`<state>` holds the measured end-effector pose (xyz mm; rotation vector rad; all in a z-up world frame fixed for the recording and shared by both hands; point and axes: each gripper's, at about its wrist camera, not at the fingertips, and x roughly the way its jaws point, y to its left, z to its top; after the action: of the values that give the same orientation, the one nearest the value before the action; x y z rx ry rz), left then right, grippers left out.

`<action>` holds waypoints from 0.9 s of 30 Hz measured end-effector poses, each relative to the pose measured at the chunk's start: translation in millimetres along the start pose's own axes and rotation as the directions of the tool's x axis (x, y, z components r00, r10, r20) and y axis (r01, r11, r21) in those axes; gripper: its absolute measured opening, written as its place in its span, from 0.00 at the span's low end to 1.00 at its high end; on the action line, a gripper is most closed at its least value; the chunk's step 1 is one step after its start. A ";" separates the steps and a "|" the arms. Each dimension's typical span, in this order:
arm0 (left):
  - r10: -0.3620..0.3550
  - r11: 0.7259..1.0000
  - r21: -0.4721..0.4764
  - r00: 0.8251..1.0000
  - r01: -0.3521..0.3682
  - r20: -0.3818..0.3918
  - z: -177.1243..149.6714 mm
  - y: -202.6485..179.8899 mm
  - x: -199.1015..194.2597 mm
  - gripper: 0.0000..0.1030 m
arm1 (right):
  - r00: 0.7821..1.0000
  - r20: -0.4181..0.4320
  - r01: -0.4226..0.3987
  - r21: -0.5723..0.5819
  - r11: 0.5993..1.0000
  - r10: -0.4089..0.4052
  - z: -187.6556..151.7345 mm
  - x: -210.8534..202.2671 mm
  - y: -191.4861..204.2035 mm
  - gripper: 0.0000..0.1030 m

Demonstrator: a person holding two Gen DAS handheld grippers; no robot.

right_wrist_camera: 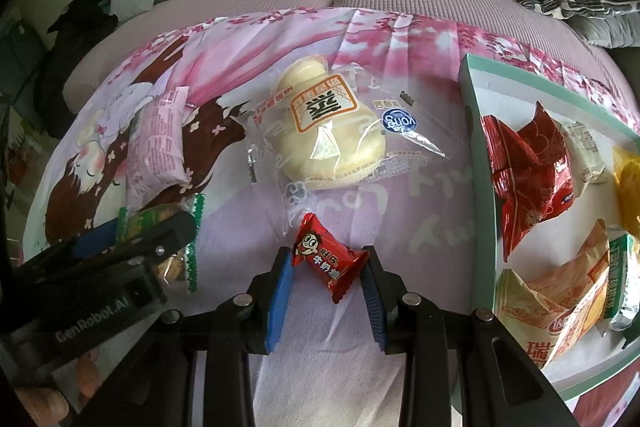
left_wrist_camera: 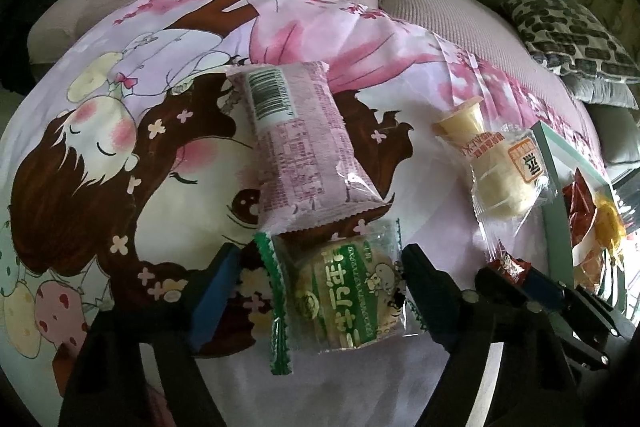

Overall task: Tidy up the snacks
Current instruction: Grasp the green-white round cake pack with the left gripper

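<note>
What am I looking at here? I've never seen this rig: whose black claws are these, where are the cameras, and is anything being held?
No robot: a person holds a two-finger gripper in each hand, and a fisheye camera on each looks along its fingers.

The left wrist view shows the left gripper open around a green snack packet lying on the cartoon-print cloth.

The right wrist view shows the right gripper with its fingers either side of a small red candy; whether it is already clamped I cannot tell.

Loose on the cloth: a pink packet and a wrapped cream bottle-shaped snack. The teal-rimmed tray already holds several packets.
</note>
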<state>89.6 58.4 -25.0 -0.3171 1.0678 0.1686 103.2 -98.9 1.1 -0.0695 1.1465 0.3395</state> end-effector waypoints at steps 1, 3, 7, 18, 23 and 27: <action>0.000 1.000 -0.008 1.000 0.000 0.002 0.5 2.8 -0.9 0.77 | 1.000 0.000 -0.001 0.002 1.000 0.001 0.0 -0.2 -0.3 0.36; 0.004 1.000 -0.017 1.000 -0.004 0.005 0.3 5.2 -1.7 0.73 | 1.000 0.001 -0.001 0.004 1.000 0.001 -0.2 -0.5 -0.3 0.36; 0.025 1.000 -0.008 1.000 -0.025 0.005 0.4 5.5 -3.2 0.62 | 1.000 0.000 0.011 -0.008 1.000 -0.011 -0.7 -0.8 2.1 0.36; -0.001 1.000 -0.009 1.000 0.001 0.010 1.1 4.1 -5.7 0.53 | 0.999 0.001 -0.044 -0.050 0.998 0.044 -0.3 -4.4 13.1 0.28; -0.006 1.000 -0.019 1.000 0.006 0.018 0.8 5.9 -8.8 0.53 | 0.996 0.006 -0.084 -0.066 0.994 0.085 -0.5 -9.4 19.7 0.27; -0.011 1.000 -0.022 0.999 0.011 0.030 1.2 7.0 -13.4 0.53 | 0.994 0.021 -0.104 -0.062 0.993 0.105 1.1 -15.0 20.8 0.27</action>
<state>82.3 65.7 -13.9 -0.3395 1.0349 0.1751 92.4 -82.5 17.6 -0.0585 1.1184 0.4670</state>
